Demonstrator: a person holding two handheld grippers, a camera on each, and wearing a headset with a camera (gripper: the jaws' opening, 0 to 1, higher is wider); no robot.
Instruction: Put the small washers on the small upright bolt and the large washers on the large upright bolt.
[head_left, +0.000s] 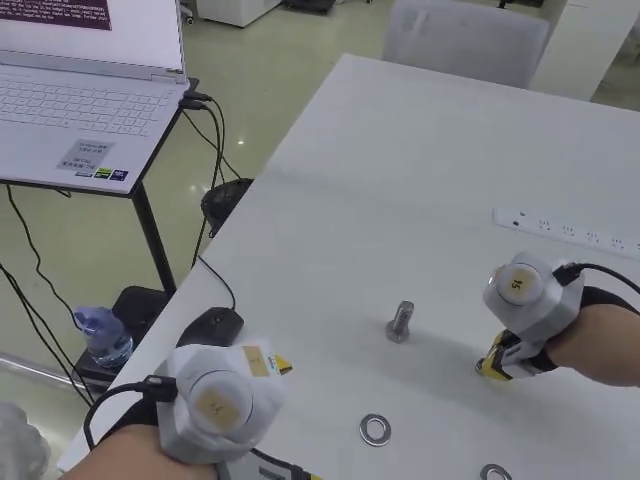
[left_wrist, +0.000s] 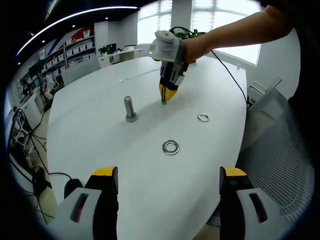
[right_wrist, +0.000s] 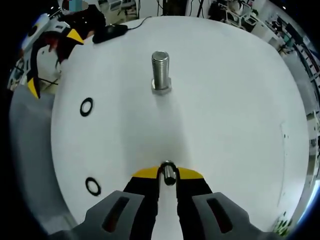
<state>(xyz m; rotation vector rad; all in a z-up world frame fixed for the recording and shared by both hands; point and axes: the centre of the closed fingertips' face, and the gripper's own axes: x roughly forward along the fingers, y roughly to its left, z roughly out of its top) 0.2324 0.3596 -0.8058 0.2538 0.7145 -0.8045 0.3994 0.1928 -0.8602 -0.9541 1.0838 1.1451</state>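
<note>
Right yellow-tipped gripper (right_wrist: 168, 176): clenched on short silver small bolt (right_wrist: 168, 171), held upright on white tabletop (right_wrist: 225, 100). Left yellow-tipped gripper (left_wrist: 169, 175): released, empty, hovering near table edge. Tall silver hex-head large bolt (right_wrist: 160, 72) standing free mid-table. Larger steel ring washer (left_wrist: 171, 147) and smaller steel ring washer (left_wrist: 203, 117) lying loose, apart from both bolts. Risks: tipping and rolling of small bolt if let go off-vertical; knocking over tall bolt on a careless sweep; mixing up washer sizes, close in look.

Two washers: left washer (head_left: 375, 430), right washer (head_left: 495, 472). Two bolts: large bolt (head_left: 400, 322), small bolt (right_wrist: 168, 173). One laptop (head_left: 70, 110).
</note>
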